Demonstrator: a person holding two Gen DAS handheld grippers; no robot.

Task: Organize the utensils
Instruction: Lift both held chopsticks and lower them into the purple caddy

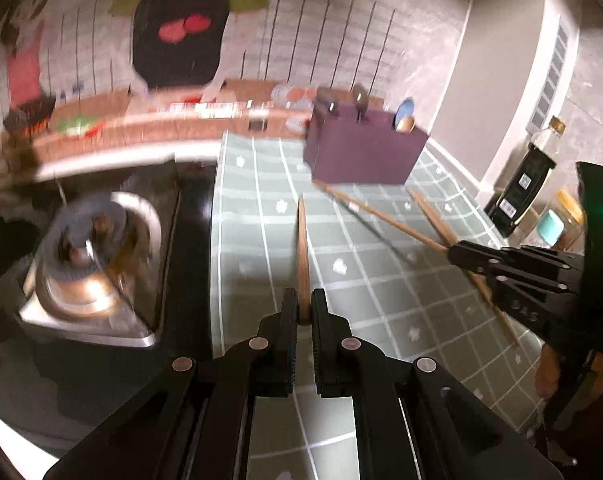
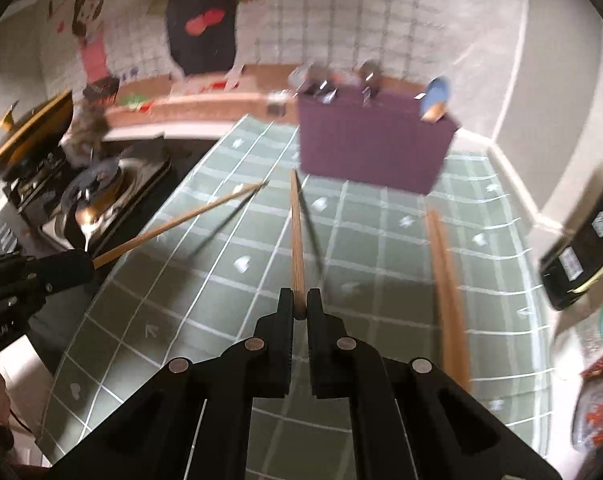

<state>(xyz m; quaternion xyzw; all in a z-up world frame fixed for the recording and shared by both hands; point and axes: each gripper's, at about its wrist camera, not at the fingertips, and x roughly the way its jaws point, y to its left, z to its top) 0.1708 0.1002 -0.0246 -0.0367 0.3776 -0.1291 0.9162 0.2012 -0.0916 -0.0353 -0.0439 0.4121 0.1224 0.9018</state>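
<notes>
Nearest the lens in the left wrist view, the left gripper [image 1: 304, 307] has its jaws closed on the end of a wooden chopstick [image 1: 302, 248], which juts forward, apparently clear of the green checked mat [image 1: 261, 208]. The right gripper [image 2: 299, 306] likewise has its jaws clamped on the end of a second chopstick [image 2: 296, 240], lifted off the surface and casting a shadow beside it. One more loose chopstick [image 2: 447, 280] lies on the mat to the right of the held one. The purple holder box [image 2: 373, 148] stands at the far end of the mat, with a few utensils already upright in it. Judgement: the step in hand is carrying both sticks to that box. To do it well, keep each grip firm near the end, hold the two sticks apart so they do not cross, tip the points downward over the box opening, and release only once a point is inside.
</notes>
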